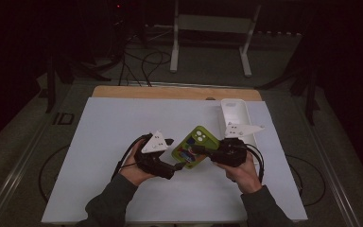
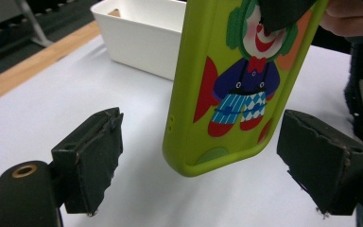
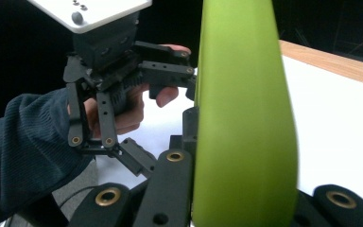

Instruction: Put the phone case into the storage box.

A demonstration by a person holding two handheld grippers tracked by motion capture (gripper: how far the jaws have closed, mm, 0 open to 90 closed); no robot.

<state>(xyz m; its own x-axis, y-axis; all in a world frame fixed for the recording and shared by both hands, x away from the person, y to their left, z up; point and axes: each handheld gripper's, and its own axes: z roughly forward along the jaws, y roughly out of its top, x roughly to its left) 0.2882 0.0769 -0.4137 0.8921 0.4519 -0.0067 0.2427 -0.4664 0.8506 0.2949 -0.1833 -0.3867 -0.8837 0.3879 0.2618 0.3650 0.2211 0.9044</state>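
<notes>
Above the white sheet (image 1: 123, 156) that covers most of the desk (image 1: 170, 92), a green phone case (image 1: 194, 146) is held off the surface, just left of the white bin (image 1: 238, 116) that stands at the sheet's far right corner. Landmark for all places below: the bin.

Right hand-held gripper (image 1: 207, 152): jaws pressed together on the case, pinching its upper end; in the right gripper view the case (image 3: 243, 118) shows edge-on, rising between the jaws. Person's hand (image 1: 241, 170) behind it, nearer than the bin.

Left hand-held gripper (image 1: 178, 166): well left of the bin, jaws spread, one pad on either side of the lower end of the case (image 2: 231, 85), neither pad touching it. Pads (image 2: 92, 158) black, worn at the edges.

Case: printed clown figure on its face, with a red bow, blue braces and checked trousers; camera cutout toward the bin.

Surface: sheet is flat and pale, lying square on the desk; a strip of bare wood shows along the far edge beyond the bin.

Room: dim. Grey carpet (image 1: 19, 156) around the desk, black cables (image 1: 146, 61) looping on the floor beyond it, a white stand (image 1: 212, 28) on two feet farther back.
</notes>
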